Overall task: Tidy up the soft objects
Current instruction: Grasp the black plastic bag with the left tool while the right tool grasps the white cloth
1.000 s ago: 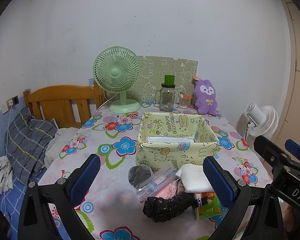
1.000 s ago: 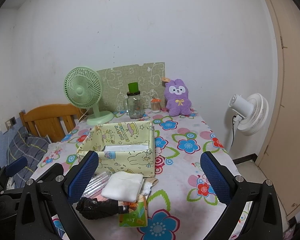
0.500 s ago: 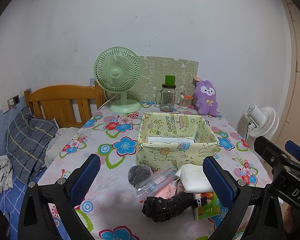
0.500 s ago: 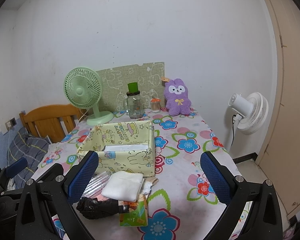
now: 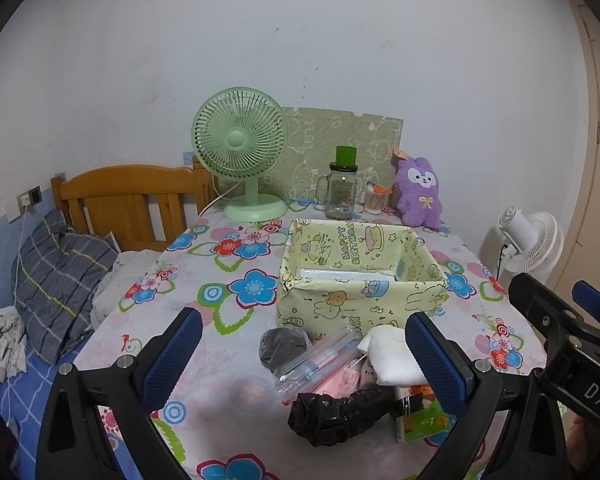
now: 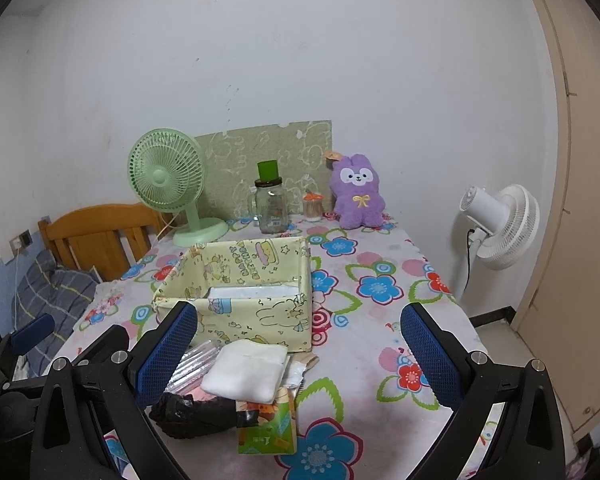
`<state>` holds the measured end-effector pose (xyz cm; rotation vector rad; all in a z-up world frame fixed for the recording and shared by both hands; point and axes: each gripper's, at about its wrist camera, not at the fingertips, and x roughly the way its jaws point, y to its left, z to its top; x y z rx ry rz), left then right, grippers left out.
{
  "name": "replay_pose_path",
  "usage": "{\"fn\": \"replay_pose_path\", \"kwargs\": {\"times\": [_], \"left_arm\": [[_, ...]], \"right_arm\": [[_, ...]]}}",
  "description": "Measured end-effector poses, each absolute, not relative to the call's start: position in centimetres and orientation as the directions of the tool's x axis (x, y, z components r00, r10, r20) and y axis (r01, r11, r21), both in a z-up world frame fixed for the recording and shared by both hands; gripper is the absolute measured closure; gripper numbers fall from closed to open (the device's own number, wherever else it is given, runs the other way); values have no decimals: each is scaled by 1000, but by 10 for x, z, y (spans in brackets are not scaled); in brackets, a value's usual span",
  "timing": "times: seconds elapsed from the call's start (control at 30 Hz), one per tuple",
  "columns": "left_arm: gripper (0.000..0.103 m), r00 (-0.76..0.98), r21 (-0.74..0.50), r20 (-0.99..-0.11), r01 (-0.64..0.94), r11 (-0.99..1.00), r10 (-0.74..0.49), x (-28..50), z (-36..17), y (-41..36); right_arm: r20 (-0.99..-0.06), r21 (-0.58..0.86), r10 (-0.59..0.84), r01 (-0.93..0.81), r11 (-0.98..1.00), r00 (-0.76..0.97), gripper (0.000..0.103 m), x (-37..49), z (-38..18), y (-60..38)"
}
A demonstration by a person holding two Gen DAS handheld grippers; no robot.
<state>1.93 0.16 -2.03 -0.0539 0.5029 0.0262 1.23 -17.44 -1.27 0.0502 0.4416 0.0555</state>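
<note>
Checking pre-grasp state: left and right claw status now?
Left claw: open, holding nothing.
Right claw: open, holding nothing.

Black plastic left gripper (image 5: 304, 356), right gripper (image 6: 298, 350): blue mesh-textured jaws, silver screws, white "DAS" lettering.

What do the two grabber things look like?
Both grippers, the left gripper and the right gripper, have black plastic frames with silver screws. Their fingers carry blue, dotted pads. White letters "DAS" mark the right one's side.
</note>
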Motion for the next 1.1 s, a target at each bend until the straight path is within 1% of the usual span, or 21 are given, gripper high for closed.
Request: {"fn": "replay_pose_path", "kwargs": {"times": [0.3,1.1], "left_arm": [[3,865,-45,-503,-35,998,8,28,-34,4],[3,804,-33,-593,25,999,-39,40,-89,-2]], "right_arm": [[-443,57,81,-63,996,893,0,22,-25,-167],[-537,70,127,-105,992,834,1,44,-82,-156]]}}
